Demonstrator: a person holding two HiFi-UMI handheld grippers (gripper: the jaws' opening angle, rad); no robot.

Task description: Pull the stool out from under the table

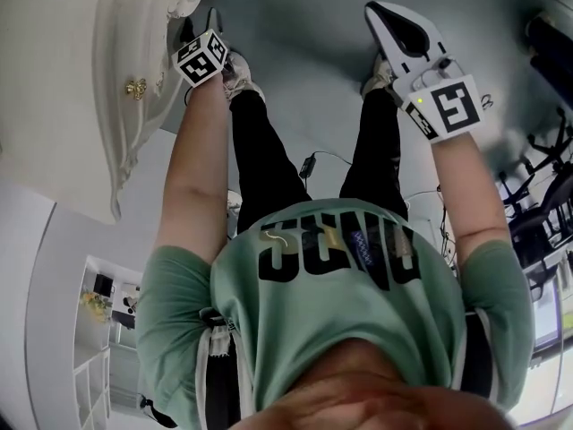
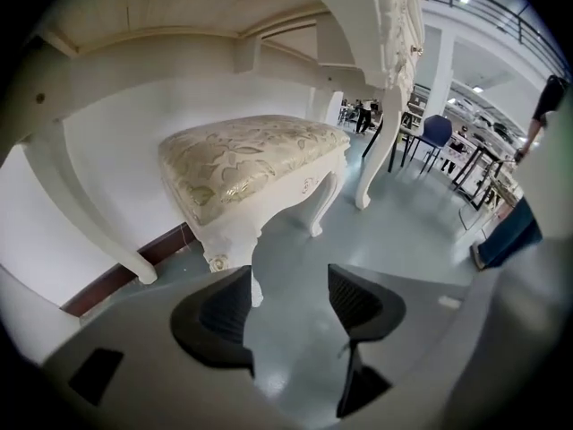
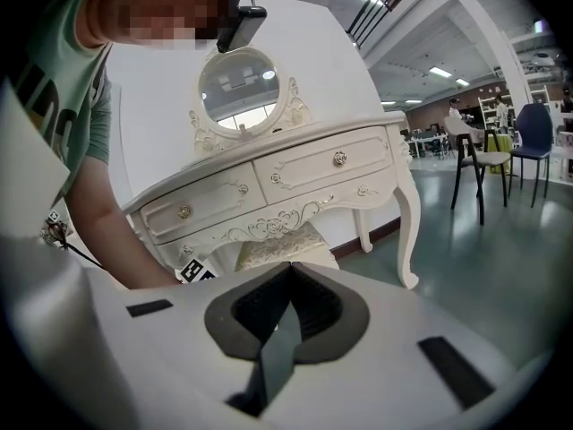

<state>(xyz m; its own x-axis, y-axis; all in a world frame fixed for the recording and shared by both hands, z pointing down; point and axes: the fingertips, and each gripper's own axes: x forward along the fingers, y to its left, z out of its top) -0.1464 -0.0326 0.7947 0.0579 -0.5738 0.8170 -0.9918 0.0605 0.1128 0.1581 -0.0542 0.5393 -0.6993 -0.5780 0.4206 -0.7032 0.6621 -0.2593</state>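
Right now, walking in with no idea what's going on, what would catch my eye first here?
The ornate white dressing table with its oval mirror on top fills the middle of the right gripper view. Tucked under it is a stool upholstered in gold floral fabric. The left hand-held gripper points at the stool from low down, jaws apart and gripping nothing.

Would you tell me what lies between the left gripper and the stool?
In the left gripper view, only bare floor separates the left gripper from the stool.
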